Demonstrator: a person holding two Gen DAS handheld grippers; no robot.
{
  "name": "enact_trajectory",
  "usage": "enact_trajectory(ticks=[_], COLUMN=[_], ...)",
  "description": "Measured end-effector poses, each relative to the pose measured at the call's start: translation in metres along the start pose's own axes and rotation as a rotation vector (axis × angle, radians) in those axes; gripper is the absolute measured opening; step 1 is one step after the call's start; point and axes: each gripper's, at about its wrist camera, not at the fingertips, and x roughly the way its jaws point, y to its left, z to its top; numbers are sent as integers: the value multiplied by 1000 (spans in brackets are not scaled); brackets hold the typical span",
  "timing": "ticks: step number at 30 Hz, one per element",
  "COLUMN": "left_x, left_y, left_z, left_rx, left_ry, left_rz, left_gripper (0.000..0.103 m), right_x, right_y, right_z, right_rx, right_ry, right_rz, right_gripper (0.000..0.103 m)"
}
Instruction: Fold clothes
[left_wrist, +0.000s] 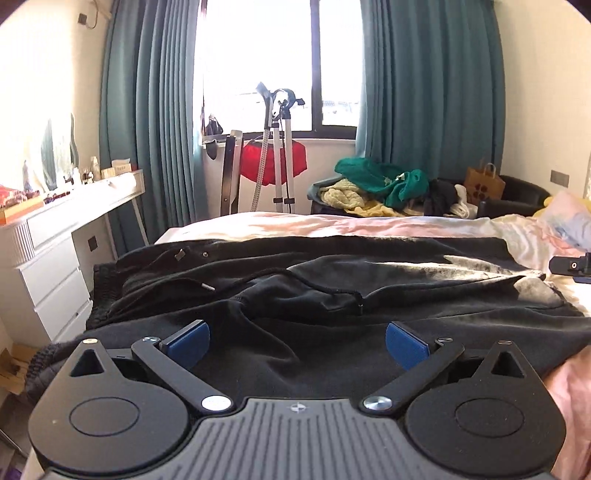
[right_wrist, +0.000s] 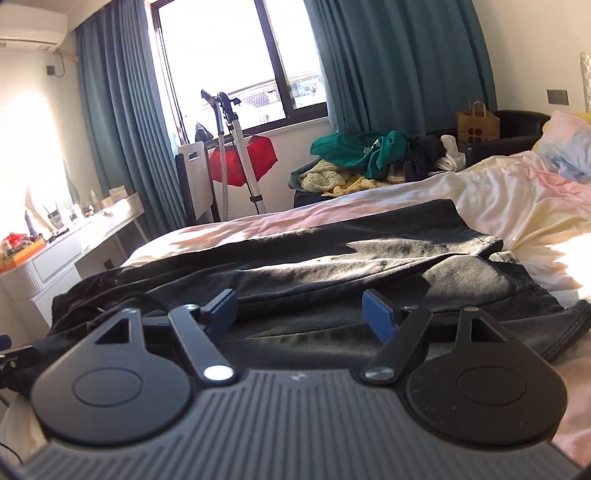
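Garment: black clothes (left_wrist: 332, 295) spread flat across the near bed (left_wrist: 295, 221).
Left gripper (left_wrist: 297, 341): jaws wide, over the near dark fabric, holding nothing.
Right gripper (right_wrist: 300, 314): jaws wide, above the garment's near edge, empty.

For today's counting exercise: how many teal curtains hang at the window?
2. One curtain hangs left of the window, beside the white desk; the other curtain hangs on the right, behind the clothes pile. None seems hidden.
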Motion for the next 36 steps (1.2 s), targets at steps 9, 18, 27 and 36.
enact_trajectory(ticks=[9,18,27,36], left_x=[19,10,8,1], left_y=[31,102,186,210], left_z=[-1,12,9,-12], left_rx=[-137,-336,-539,-737], left_ry=[78,137,255,219], left_rz=[20,194,295,114], left_gripper=[103,103,103,103], right_x=[9,19,23,-7], right_y=[-16,-38,-63,-141], right_z=[-1,-4,-10,-29], right_rx=[65,145,261,707], right_ry=[8,49,99,20], right_rz=[-46,-102,-133,-369], right_gripper=[76,76,76,77])
